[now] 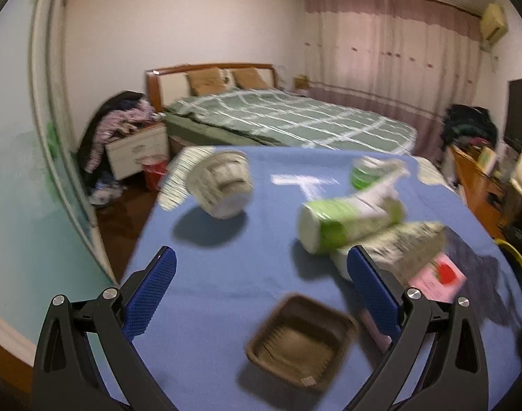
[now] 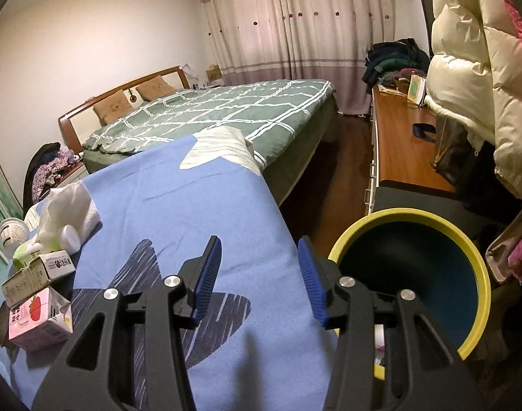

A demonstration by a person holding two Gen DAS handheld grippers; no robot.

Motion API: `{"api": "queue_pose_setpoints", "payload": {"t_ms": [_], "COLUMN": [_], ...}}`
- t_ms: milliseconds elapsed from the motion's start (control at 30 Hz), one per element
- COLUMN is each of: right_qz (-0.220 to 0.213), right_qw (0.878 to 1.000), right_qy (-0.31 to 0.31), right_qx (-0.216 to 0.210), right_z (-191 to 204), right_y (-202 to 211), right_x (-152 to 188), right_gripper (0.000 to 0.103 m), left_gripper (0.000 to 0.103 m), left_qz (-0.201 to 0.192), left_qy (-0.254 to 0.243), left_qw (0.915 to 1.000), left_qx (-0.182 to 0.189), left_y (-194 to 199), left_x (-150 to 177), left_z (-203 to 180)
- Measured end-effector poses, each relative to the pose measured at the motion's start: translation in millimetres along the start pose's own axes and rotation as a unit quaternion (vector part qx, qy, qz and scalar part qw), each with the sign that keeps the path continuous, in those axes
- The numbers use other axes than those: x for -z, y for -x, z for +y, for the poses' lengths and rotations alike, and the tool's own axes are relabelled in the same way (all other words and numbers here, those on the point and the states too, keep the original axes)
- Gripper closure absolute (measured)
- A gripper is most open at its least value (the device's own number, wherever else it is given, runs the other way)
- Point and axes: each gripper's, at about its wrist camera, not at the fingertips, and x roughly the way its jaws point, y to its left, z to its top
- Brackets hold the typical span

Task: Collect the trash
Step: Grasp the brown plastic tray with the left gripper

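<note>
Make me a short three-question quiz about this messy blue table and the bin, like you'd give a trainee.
1. True or false: the right gripper is holding a piece of trash.
2. Which item lies nearest the left gripper? A) brown plastic tray B) white paper cup C) pink juice carton
3. Fill in: the trash bin beside the table has a ____ rim.

Key:
1. False: its jaws stand open over the blue tablecloth with nothing between them.
2. A: the tray sits right between the open fingers in the left wrist view.
3. Yellow.
</note>
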Motion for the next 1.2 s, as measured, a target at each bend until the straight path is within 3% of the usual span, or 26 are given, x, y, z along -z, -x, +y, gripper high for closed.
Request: {"api": "queue_pose_setpoints", "payload": {"t_ms": [133, 400, 800, 867, 900, 933, 1033, 1200], "right_qz": [-0.001, 0.002, 0.011, 0.011, 0.011, 0.011, 0.011, 0.005], "right_qw": [1.0, 1.0, 1.0, 1.0, 1.0, 1.0, 1.0, 1.0], "right_qy": [0.004, 0.003, -0.001, -0.001, -0.001, -0.001, -0.002, -0.006], "right_qx": [0.001, 0.0, -0.006, -0.006, -0.006, -0.006, -0.007, -0.009], "right_z": [0, -1, -2, -2, -2, -2, -2, -2], "right_y": [0, -1, -5, -5, -5, -5, -5, -5], "right_x": [-1, 1, 0, 0, 0, 0, 0, 0], "right_gripper": [0.058, 0.058, 0.058, 0.058, 0.058, 0.058, 0.058, 0.058], "left_gripper": [0.005, 0.005, 0.005, 0.011, 0.02, 0.023, 0.03, 0.032], "left_qz": [0.024, 0.089, 0.143, 0.146, 0.148, 0.149, 0.145, 0.122], "left_qy": [-0.029, -0.079, -0.07, -0.07, -0.069, -0.068, -0.071, -0.079], "left_qw": [0.9989, 0.9919, 0.9852, 0.9848, 0.9844, 0.9842, 0.9844, 0.9875], "left_qx": [0.029, 0.043, 0.063, 0.063, 0.065, 0.067, 0.071, 0.061], "left_y": [4, -26, -58, -61, -62, -63, -60, -37], "left_x": [14, 35, 36, 36, 36, 36, 36, 28], "left_z": [-14, -29, -22, -22, -21, -20, -20, -25]}}
